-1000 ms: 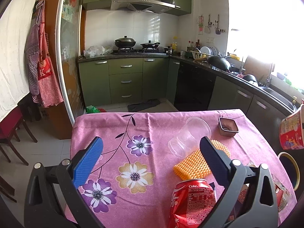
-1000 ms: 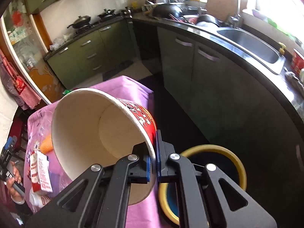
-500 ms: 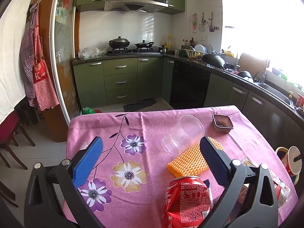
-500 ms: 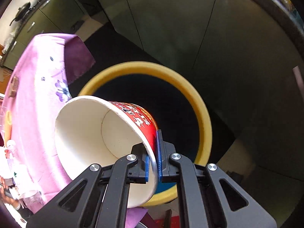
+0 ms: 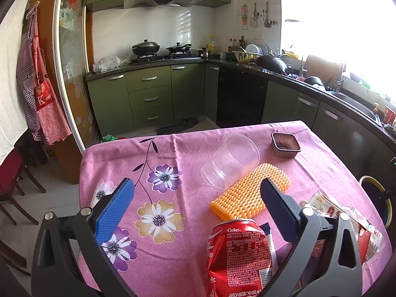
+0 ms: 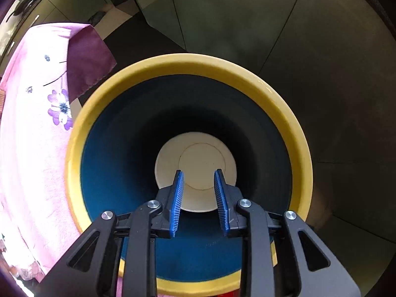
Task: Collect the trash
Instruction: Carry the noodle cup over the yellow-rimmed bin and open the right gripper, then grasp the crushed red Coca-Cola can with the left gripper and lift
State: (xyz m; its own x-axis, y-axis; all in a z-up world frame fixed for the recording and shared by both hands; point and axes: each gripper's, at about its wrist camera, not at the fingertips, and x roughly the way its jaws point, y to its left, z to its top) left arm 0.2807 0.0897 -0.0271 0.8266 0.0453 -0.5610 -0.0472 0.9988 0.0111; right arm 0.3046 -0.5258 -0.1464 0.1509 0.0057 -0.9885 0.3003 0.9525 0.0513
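while the right gripper [image 6: 199,173] hangs part open and empty over the bin [image 6: 279,101] holding the paper cup [image 6: 198,163], the wide-open, empty left gripper [image 5: 198,198] faces the dented can [image 5: 240,255], light, slick, best pinched across its crumpled waist.

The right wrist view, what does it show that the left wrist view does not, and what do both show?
Only the right wrist view shows the inside of the bin, with the white noodle cup at its bottom, below the open right hand-held gripper.

Only the left wrist view shows the Coke can, clear cup, orange mat and open left hand-held gripper.

Both show the pink tablecloth and the bin's yellow rim.
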